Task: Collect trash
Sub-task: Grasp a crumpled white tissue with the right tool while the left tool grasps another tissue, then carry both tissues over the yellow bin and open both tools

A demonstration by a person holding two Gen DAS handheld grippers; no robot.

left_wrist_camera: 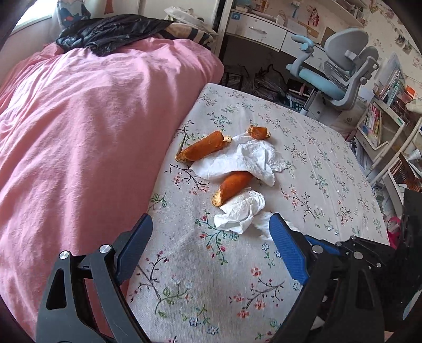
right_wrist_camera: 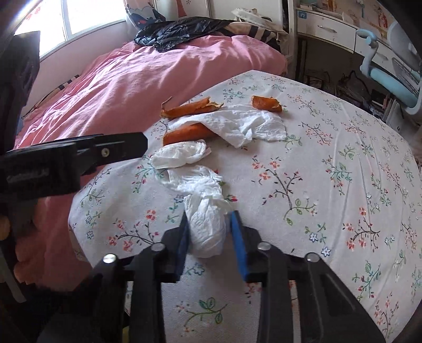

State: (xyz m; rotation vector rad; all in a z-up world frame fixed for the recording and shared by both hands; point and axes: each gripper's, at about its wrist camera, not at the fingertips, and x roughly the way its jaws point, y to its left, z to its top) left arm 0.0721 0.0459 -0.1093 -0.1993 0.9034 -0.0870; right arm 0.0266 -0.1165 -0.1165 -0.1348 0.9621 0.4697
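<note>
Our right gripper [right_wrist_camera: 209, 224] had its blue pads clamped on a crumpled tissue [right_wrist_camera: 207, 224] at the near edge of the trash pile on the floral sheet [right_wrist_camera: 329, 171]. Our left gripper [left_wrist_camera: 211, 237] hung spread wide, holding nothing, just short of another tissue wad [left_wrist_camera: 241, 212]. Farther out we saw three orange peel pieces [left_wrist_camera: 203, 146] lying around a larger tissue [left_wrist_camera: 245, 161]. Pink duvet [left_wrist_camera: 92, 118] was on the left.

Lit by soft daylight from the overexposed, blown-out glass window [right_wrist_camera: 79, 15] at eleven o'clock, with faint shadows, bright yet slightly hazy, sharp at centre, bowed and vignetted black at every fisheye corner.
</note>
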